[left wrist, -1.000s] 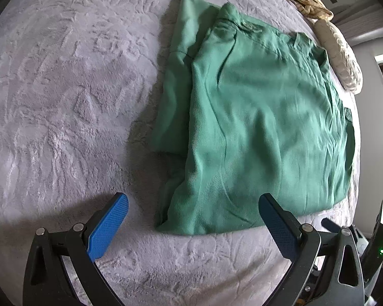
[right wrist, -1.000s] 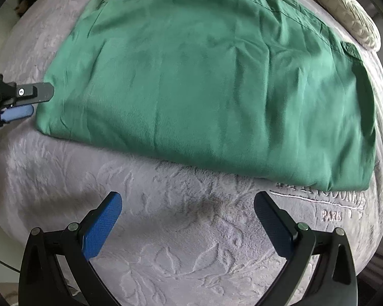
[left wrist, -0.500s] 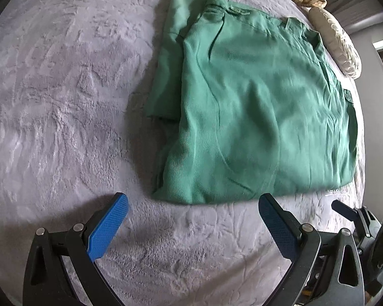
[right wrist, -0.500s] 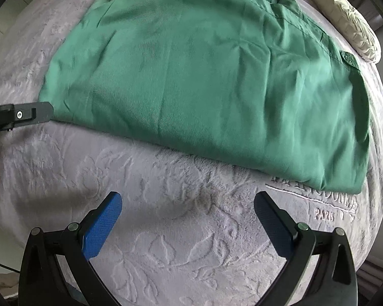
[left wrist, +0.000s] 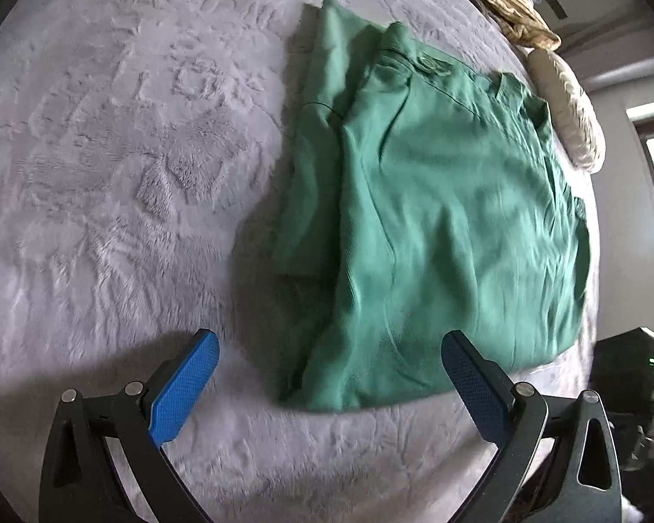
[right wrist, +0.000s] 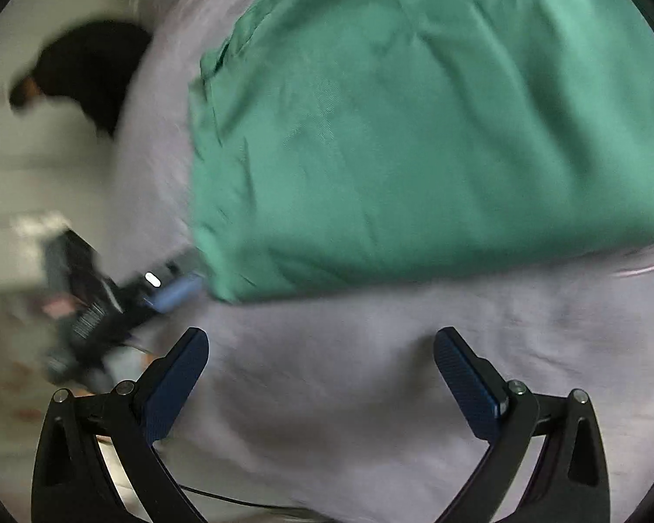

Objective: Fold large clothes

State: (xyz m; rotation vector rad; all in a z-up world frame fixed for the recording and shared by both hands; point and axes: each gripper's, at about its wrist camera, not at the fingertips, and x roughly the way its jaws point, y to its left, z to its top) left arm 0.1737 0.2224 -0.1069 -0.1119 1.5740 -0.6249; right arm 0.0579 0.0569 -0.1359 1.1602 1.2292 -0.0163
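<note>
Green folded garment [left wrist: 436, 226] lies on grey plush bed cover [left wrist: 122, 165]. Left claw [left wrist: 329, 359] and right claw [right wrist: 320, 355] both spread wide, holding nothing.

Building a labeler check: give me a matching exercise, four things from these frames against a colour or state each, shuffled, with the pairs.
Things:
1. garment
2. blanket
3. left gripper
4. pillow

Colour or state:
A. cream, at the far edge of the bed
B. open, holding nothing
C. green, folded, lying flat
D. grey, with an embossed pattern

Pairs: 1-C, 2-D, 3-B, 4-A
</note>
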